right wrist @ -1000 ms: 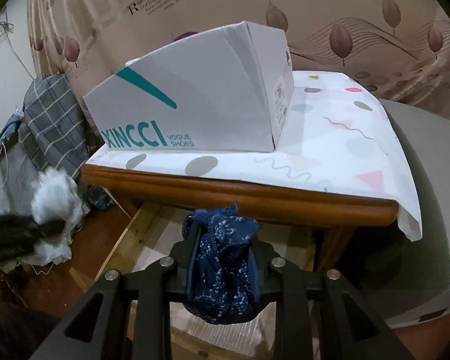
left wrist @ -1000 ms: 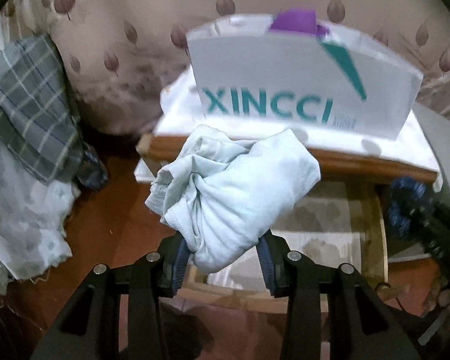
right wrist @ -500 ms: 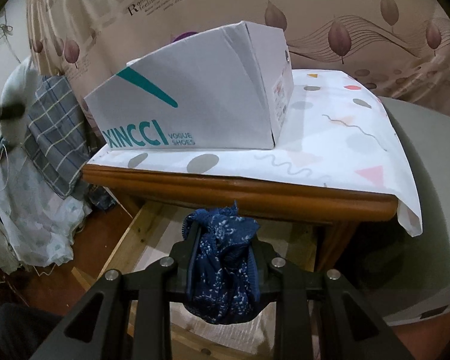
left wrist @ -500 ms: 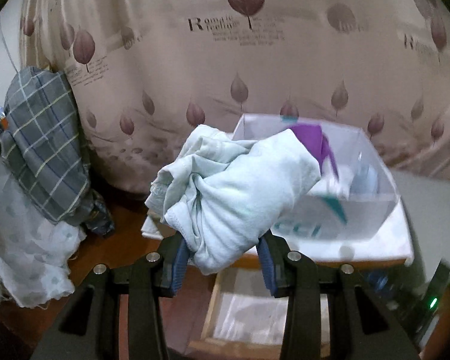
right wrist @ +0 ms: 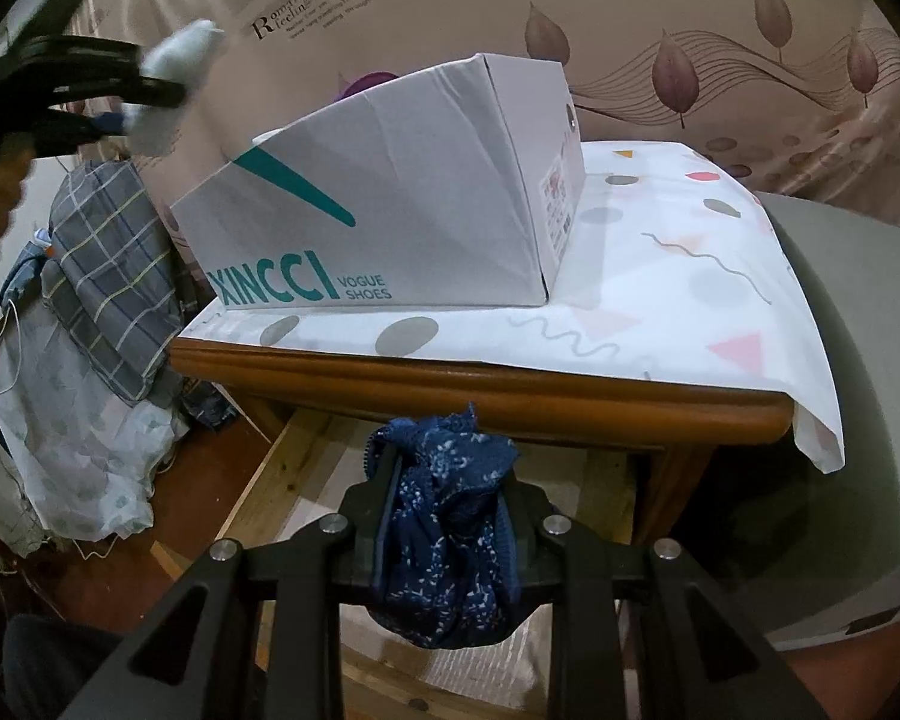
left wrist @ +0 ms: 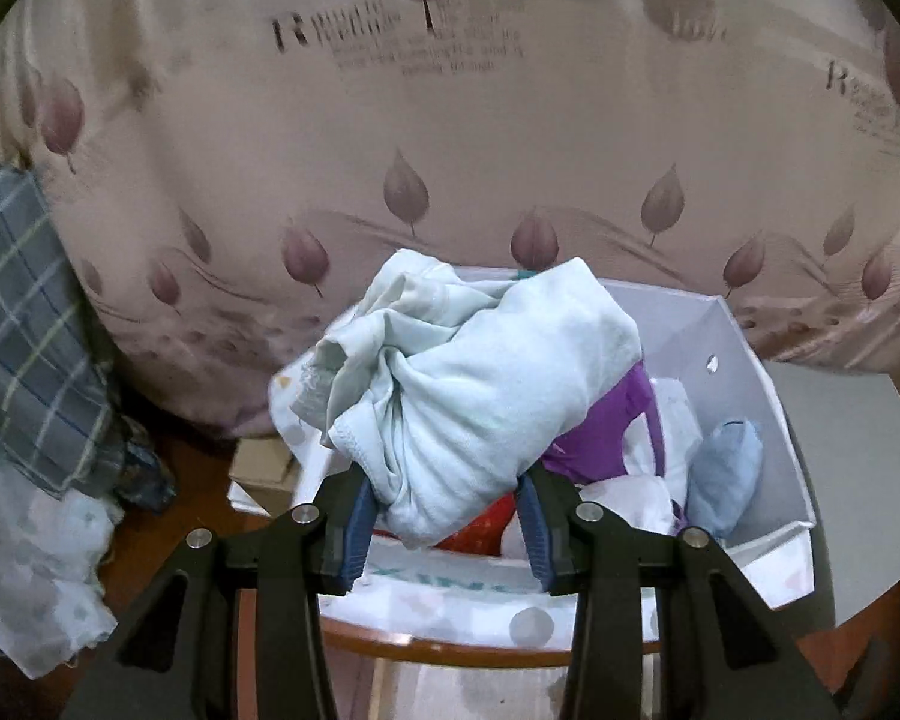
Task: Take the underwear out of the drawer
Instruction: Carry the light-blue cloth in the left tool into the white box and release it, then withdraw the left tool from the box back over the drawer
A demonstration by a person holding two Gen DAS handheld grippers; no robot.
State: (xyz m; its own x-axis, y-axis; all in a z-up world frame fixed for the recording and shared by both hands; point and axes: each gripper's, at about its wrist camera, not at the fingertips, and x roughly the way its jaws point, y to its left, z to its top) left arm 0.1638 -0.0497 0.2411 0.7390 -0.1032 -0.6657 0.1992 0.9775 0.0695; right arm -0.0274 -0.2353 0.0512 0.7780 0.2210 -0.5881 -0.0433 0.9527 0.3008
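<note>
- The carrying-over step is judged to be in hand: both pieces of underwear are already out of the drawer point(right wrist: 306, 468), which stands pulled open under the near edge of the surface point(right wrist: 510, 384).
- The left tongs point(left wrist: 444, 516) are closed on a bunched pale mint pair of underwear point(left wrist: 480, 384), which is held above the open white XINCCI shoe box point(left wrist: 744, 372).
- Purple, white, light blue and red garments are seen lying inside that box.
- The right tongs point(right wrist: 447, 546) are closed on a navy floral lace pair of underwear point(right wrist: 444, 516), which is held low over the open drawer, just near of the surface edge.
- The box point(right wrist: 402, 204) sits on the patterned cloth point(right wrist: 690, 276) at the left part of the surface.
- Next, the mint pair is probably to be lowered clear of the near box wall, and the jaws parted only once the cloth is well inside.
- The navy pair must then be raised over the surface edge and box rim.
</note>
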